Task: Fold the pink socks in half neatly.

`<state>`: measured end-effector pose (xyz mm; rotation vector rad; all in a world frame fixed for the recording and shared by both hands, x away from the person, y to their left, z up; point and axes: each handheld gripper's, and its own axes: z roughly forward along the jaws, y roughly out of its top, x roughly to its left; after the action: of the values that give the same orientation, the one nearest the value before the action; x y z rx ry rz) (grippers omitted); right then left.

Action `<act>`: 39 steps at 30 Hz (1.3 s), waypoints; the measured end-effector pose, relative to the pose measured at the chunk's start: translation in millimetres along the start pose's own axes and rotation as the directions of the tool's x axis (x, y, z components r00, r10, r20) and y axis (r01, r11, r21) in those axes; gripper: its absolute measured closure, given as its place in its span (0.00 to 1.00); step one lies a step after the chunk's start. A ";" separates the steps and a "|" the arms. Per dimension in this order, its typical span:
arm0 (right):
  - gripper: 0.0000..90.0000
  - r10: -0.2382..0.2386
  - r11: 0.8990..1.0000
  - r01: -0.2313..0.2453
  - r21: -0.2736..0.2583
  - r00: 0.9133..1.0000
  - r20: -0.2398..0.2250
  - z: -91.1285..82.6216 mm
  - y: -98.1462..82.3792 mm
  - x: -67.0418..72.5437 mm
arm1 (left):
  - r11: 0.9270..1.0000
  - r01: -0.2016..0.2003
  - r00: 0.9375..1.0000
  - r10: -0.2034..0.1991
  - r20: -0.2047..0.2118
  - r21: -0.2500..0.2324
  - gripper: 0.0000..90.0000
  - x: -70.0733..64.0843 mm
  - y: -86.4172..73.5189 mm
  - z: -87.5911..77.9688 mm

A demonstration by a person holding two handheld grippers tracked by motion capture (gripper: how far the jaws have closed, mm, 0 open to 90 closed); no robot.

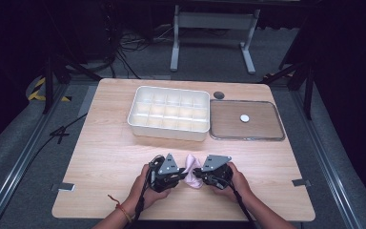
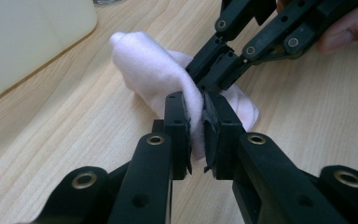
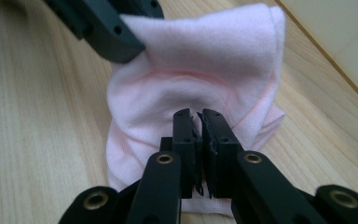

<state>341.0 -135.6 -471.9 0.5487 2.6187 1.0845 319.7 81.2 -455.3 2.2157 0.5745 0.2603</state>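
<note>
My left gripper is clamped on a fold of the pink cloth, and my right gripper pinches it too. The cloth lies bunched on the table between them, its near edge hidden behind my jaws.

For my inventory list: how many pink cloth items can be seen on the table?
1. The pink cloth lies near the table's front edge, pinched between the left gripper and the right gripper. Its folds could hide a second piece.
</note>
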 end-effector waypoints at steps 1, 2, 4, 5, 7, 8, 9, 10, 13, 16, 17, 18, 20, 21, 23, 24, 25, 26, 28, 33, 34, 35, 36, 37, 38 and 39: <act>0.94 -0.001 1.000 0.001 -0.003 1.000 0.005 1.1 0.4 -0.1 | 1.000 -0.009 1.000 0.009 0.001 0.006 0.89 -1.4 0.6 2.7; 0.94 0.001 1.000 -0.001 -0.005 1.000 0.003 1.8 0.7 -0.2 | 1.000 -0.014 1.000 0.013 0.002 0.014 0.89 -3.9 1.3 5.5; 0.93 0.006 1.000 -0.006 -0.011 1.000 0.005 2.1 0.9 -0.6 | 0.999 -0.037 0.999 0.037 -0.003 0.025 0.89 -5.8 2.3 8.1; 0.91 0.008 1.000 -0.008 -0.016 1.000 0.002 1.3 0.7 -0.9 | 0.999 -0.037 0.999 0.037 -0.003 0.025 0.89 -5.8 2.3 8.1; 0.90 0.013 1.000 -0.013 -0.026 1.000 0.003 -0.1 0.2 -1.5 | 0.999 -0.032 0.999 0.032 -0.005 0.019 0.89 -4.2 1.7 7.4; 0.88 0.018 0.999 -0.018 -0.031 1.000 -0.001 -3.0 -0.1 -2.3 | 0.999 -0.027 1.000 0.027 -0.004 0.022 0.89 -2.9 1.3 6.1; 0.87 0.018 0.999 -0.018 -0.038 1.000 0.001 -6.4 -0.1 -3.6 | 1.000 -0.017 1.000 0.017 -0.003 0.010 0.90 -2.2 0.7 5.4; 0.87 0.022 0.999 -0.022 -0.050 1.000 0.005 -10.6 -0.4 -5.4 | 1.000 -0.018 1.000 0.018 -0.008 0.012 0.90 -1.7 0.6 4.0; 0.86 0.043 0.998 -0.043 -0.044 0.999 0.004 -18.4 -3.7 -9.7 | 1.000 -0.022 1.000 0.022 -0.010 0.007 0.89 -1.5 0.8 2.0; 0.87 0.043 0.999 -0.043 -0.007 0.999 0.003 -17.4 -7.1 -9.5 | 1.000 -0.023 1.000 0.023 -0.017 0.004 0.89 -2.9 1.9 3.1; 0.87 0.035 0.999 -0.035 0.004 0.999 0.010 -15.4 -7.7 -8.6 | 1.000 -0.024 1.000 0.024 -0.012 0.001 0.89 -4.5 2.6 4.0; 0.87 0.035 0.999 -0.035 0.004 0.999 0.010 -15.4 -7.7 -8.6 | 1.000 -0.024 1.000 0.024 -0.012 0.001 0.89 -4.5 2.6 4.0; 0.87 0.028 1.000 -0.028 0.011 0.999 0.016 -11.4 -7.0 -8.1 | 0.999 -0.046 0.999 0.046 -0.009 -0.004 0.89 -8.0 4.6 5.6; 0.87 0.030 0.999 -0.030 0.014 0.999 0.015 -10.8 -6.6 -8.2 | 0.999 -0.050 0.999 0.050 -0.005 -0.003 0.89 -8.8 5.1 5.9; 0.87 0.030 0.999 -0.030 0.014 0.999 0.018 -10.2 -6.4 -8.5 | 0.998 -0.064 0.998 0.064 -0.005 -0.002 0.88 -9.1 5.9 6.2; 0.87 0.034 0.999 -0.034 0.012 0.999 0.018 -9.3 -6.1 -7.9 | 0.999 -0.054 0.999 0.054 -0.003 -0.002 0.88 -10.1 5.9 6.4; 0.87 0.029 0.999 -0.029 0.013 0.999 0.025 -8.5 -5.9 -7.6 | 0.998 -0.060 0.998 0.060 -0.002 -0.011 0.87 -10.4 7.0 7.5; 0.87 0.029 0.999 -0.029 0.013 0.999 0.025 -8.5 -5.9 -7.6 | 0.998 -0.060 0.998 0.060 -0.002 -0.011 0.87 -10.4 7.0 7.5; 0.87 0.028 1.000 -0.028 0.011 0.999 0.026 -7.7 -5.6 -6.9 | 0.998 -0.066 0.998 0.066 0.004 -0.001 0.87 -11.9 7.6 9.0; 0.87 0.027 1.000 -0.028 0.009 0.999 0.022 -7.1 -5.3 -6.0 | 0.997 -0.081 0.997 0.080 0.016 0.016 0.88 -12.8 7.2 13.1; 0.87 0.030 1.000 -0.030 0.007 0.999 0.019 -7.3 -5.6 -6.5 | 0.996 -0.084 0.996 0.083 0.017 0.018 0.88 -12.8 7.1 13.6; 0.87 0.029 1.000 -0.029 0.006 0.999 0.018 -7.5 -5.7 -6.7 | 0.996 -0.081 0.997 0.081 0.022 0.022 0.88 -13.2 6.9 14.3; 0.86 0.024 1.000 -0.025 0.009 0.999 0.024 -7.9 -5.6 -7.0 | 0.996 -0.085 0.996 0.085 0.020 0.027 0.88 -13.5 6.8 14.9; 0.85 0.025 1.000 -0.025 0.009 1.000 0.019 -9.0 -5.5 -7.4 | 0.995 -0.089 0.996 0.089 0.018 0.033 0.88 -13.8 6.8 15.5; 0.83 0.026 1.000 -0.026 0.007 1.000 0.016 -10.2 -5.8 -8.1 | 0.995 -0.093 0.995 0.093 0.023 0.040 0.88 -13.7 6.7 15.8; 0.83 0.028 1.000 -0.028 0.007 0.999 0.015 -11.8 -6.1 -8.7 | 0.995 -0.095 0.995 0.094 0.024 0.042 0.89 -13.7 6.4 16.1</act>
<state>343.0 -150.7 -467.3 0.5950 2.6109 1.0750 315.7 60.2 -460.8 2.2881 0.4679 0.2748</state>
